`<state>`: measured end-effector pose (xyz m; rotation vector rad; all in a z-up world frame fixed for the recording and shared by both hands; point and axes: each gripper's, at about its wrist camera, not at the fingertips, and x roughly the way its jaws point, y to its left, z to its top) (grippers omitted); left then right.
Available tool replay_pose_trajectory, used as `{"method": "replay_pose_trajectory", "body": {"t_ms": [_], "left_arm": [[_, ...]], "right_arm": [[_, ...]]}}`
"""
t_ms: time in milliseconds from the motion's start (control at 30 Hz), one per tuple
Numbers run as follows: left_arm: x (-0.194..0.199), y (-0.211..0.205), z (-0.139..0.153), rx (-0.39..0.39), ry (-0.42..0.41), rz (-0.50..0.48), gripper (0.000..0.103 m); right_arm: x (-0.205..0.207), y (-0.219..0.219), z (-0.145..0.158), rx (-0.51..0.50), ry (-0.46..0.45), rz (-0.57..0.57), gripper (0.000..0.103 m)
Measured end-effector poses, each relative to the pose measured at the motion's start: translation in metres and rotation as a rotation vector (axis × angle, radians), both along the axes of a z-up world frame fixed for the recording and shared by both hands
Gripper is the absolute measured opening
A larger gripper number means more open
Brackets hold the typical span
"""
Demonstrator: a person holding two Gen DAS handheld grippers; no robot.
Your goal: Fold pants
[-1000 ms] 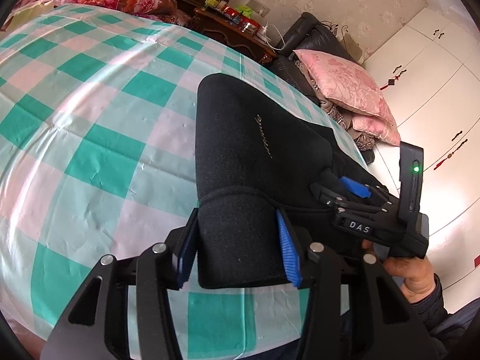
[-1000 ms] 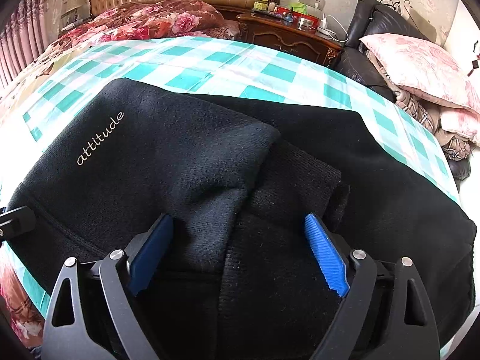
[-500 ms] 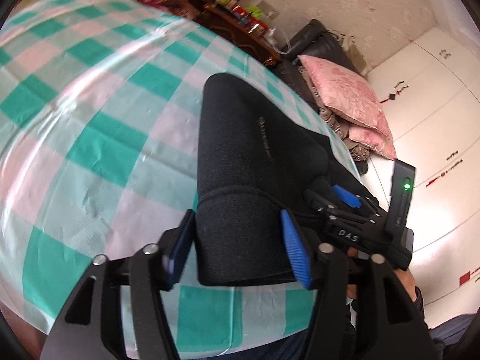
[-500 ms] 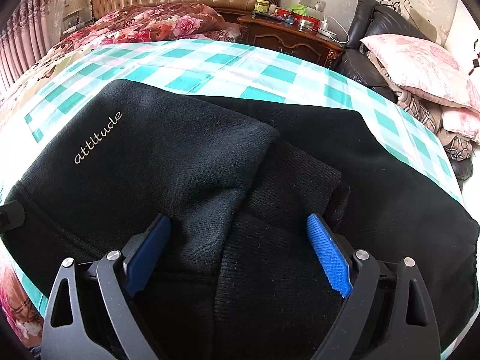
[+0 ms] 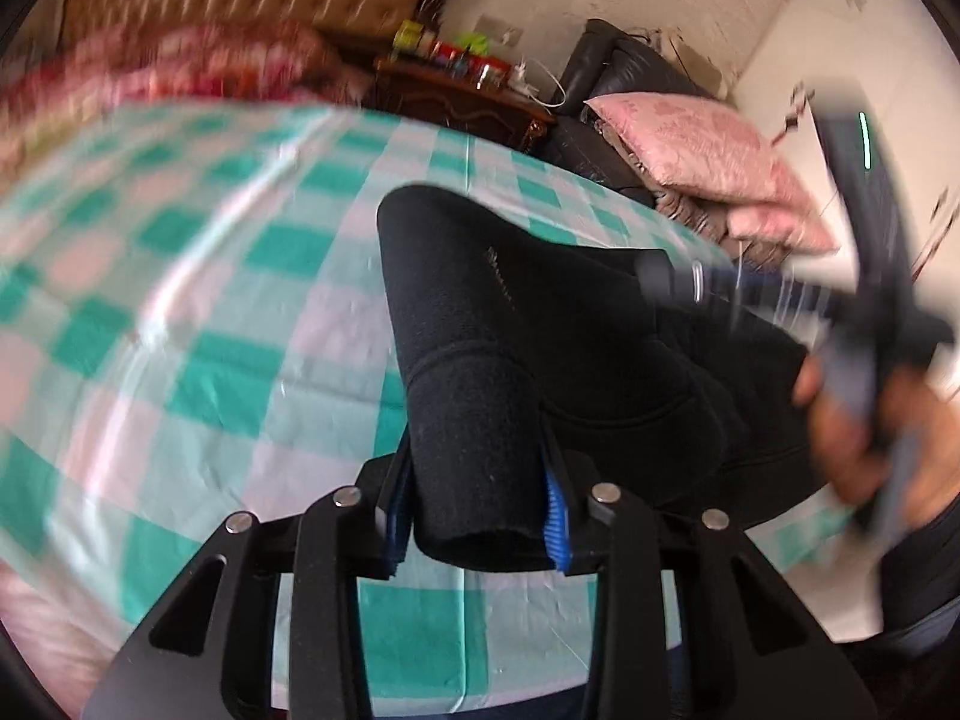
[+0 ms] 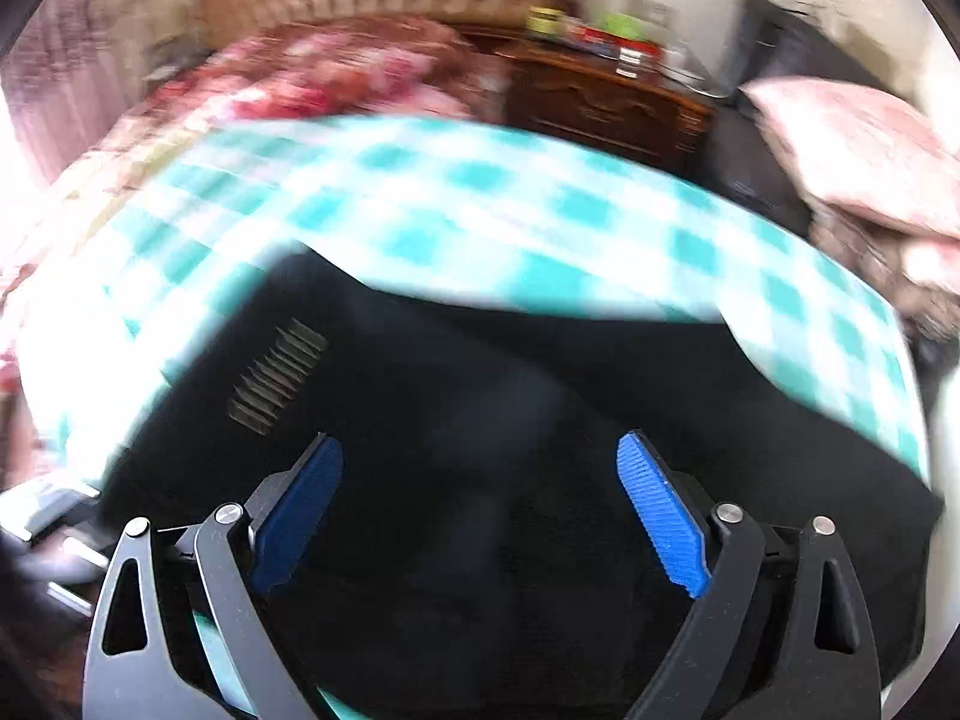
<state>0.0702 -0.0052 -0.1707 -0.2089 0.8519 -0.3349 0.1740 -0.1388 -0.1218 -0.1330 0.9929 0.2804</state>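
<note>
Pants (image 5: 540, 324): black, folded into a thick bundle, lying on the checked cover (image 5: 180, 312) of the bed, near its front edge.
Lettering: pale script on the top layer, too blurred to read.
Left gripper (image 5: 480, 516): jaws closing, blue pads pressing both sides of the bundle's near folded end.
Right gripper (image 6: 480, 510): jaws opening, spread wide above the pants, pads clear of the cloth; nothing is grasped.
Hand (image 5: 864, 420): blurred, at the pants' right, gripping the right gripper's handle.
Nightstand (image 5: 462, 96): beyond the bed's far edge, cluttered.
Pink pillow (image 5: 708, 162): right of the nightstand.
</note>
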Motion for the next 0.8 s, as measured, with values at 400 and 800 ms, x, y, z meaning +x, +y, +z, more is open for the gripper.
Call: {"method": "replay_pose_trajectory", "body": {"t_ms": [400,800], "left_arm": [[-0.018,-0.068,0.037,0.384,-0.193,-0.031,0.033],[-0.064,-0.233,0.124,0.632,-0.623,-0.344,0.031]], "right_arm": [[0.083,0.105,-0.027,-0.085,0.336,0.202,0.083],[0.029,-0.157,0.091,0.447,0.156,0.056,0.034]]}}
